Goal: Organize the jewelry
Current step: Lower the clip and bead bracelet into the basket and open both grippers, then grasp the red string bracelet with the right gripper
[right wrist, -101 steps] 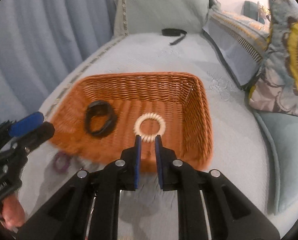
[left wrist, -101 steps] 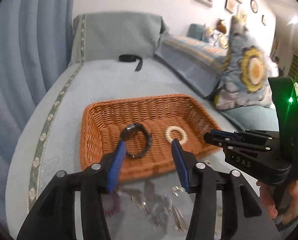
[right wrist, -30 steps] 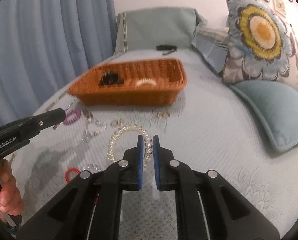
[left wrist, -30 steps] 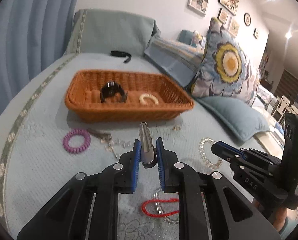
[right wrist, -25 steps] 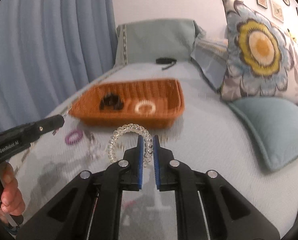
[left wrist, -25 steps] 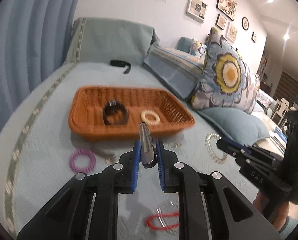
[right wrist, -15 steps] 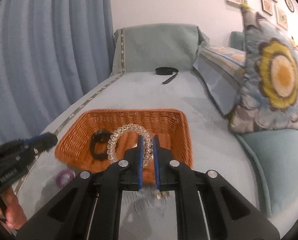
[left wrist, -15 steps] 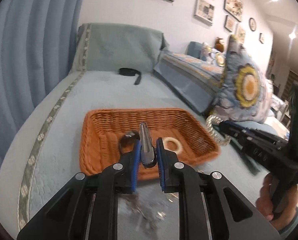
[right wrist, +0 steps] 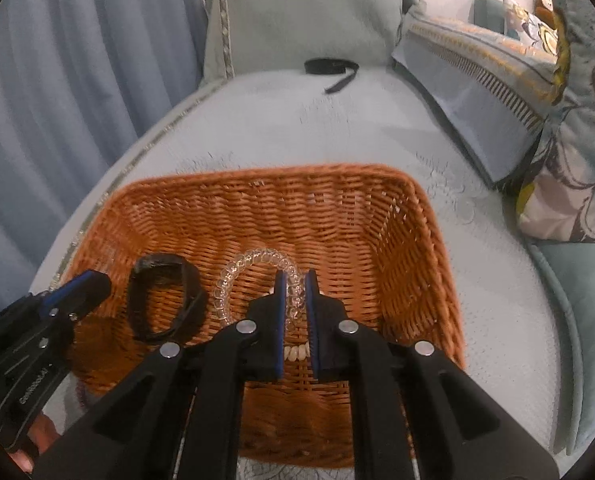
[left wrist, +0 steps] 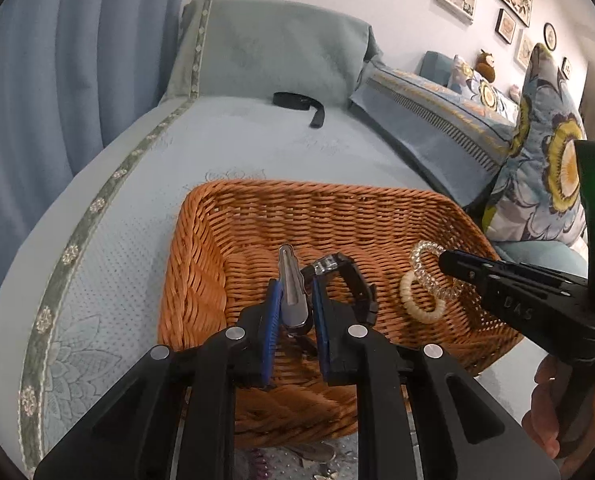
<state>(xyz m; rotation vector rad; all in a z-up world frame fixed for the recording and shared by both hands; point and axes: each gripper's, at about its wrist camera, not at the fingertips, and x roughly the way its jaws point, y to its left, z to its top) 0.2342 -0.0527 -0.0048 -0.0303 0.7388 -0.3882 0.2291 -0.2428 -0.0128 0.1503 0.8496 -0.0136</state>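
Observation:
An orange wicker basket (left wrist: 217, 248) (right wrist: 409, 248) sits on the blue bed cover. Inside lie a black watch (left wrist: 357, 280) (right wrist: 161, 300) and a cream coil ring (left wrist: 413, 304) (right wrist: 295, 352). My left gripper (left wrist: 293, 300) is shut on a silver hair clip (left wrist: 291, 284) and holds it above the basket's near left part. My right gripper (right wrist: 293, 300) is shut on a clear coil bracelet (right wrist: 253, 264) (left wrist: 429, 268) and holds it over the cream ring inside the basket. The right gripper also shows in the left wrist view (left wrist: 445, 258).
A black strap (left wrist: 297, 102) (right wrist: 331, 66) lies far back on the bed. Patterned pillows (left wrist: 545, 184) line the right side and blue curtains (left wrist: 57, 80) the left. Small jewelry bits (left wrist: 313, 456) lie on the cover in front of the basket.
Both grippers have moved forward and down over the basket, each still holding its item. The clear coil now hangs low inside the basket, above the cream ring.

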